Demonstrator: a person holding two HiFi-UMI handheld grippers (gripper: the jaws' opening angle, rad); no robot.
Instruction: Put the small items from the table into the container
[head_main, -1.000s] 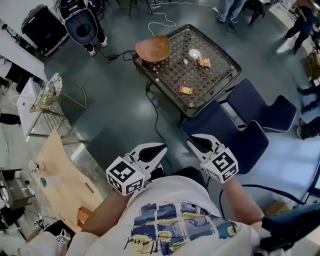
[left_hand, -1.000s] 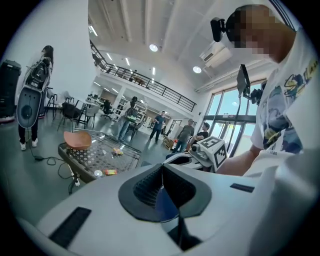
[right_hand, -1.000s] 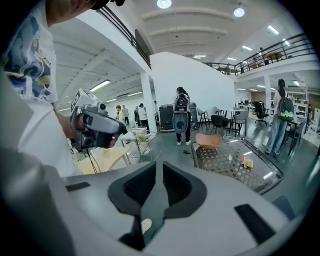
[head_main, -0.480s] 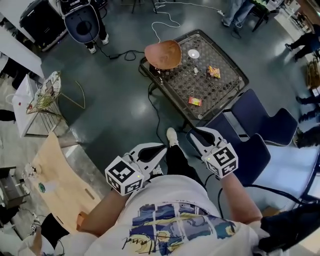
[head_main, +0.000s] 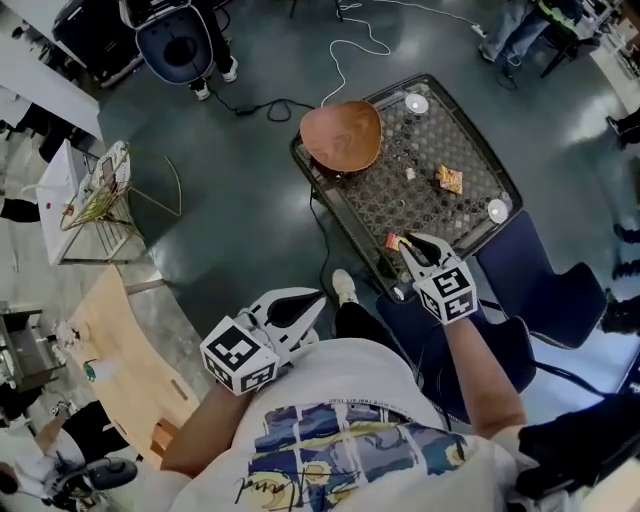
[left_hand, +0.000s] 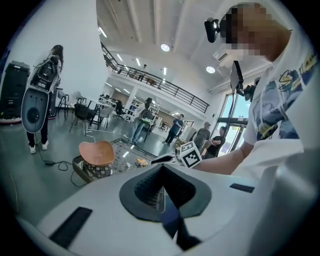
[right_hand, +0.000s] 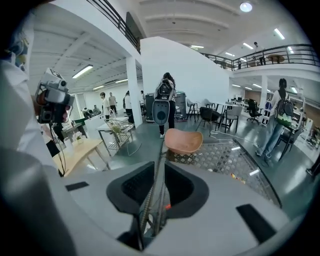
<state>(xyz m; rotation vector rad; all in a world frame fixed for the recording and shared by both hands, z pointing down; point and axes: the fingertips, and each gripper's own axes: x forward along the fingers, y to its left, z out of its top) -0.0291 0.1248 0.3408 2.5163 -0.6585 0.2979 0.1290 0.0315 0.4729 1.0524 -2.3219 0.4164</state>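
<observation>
Head view: our right gripper (head_main: 408, 243) poised at the orange packet (head_main: 394, 241).
Its jaws barely apart, left gripper (head_main: 316, 298) pinched together on nothing; next we widen, clamp, carry to the bowl (head_main: 342, 135) at eleven o'clock.

This is a big open-plan office hall. Above and ahead of the right fingers (right_hand: 135, 187), a railed balcony (right_hand: 260, 52) runs round an upper floor under ceiling lights (right_hand: 245, 7). Ahead of the left fingers (left_hand: 145, 187) are office chairs (left_hand: 85, 112), standing people (left_hand: 175, 127), glass doors (left_hand: 235, 112) and a loudspeaker (left_hand: 34, 112) on polished grey floor (left_hand: 30, 175).
</observation>
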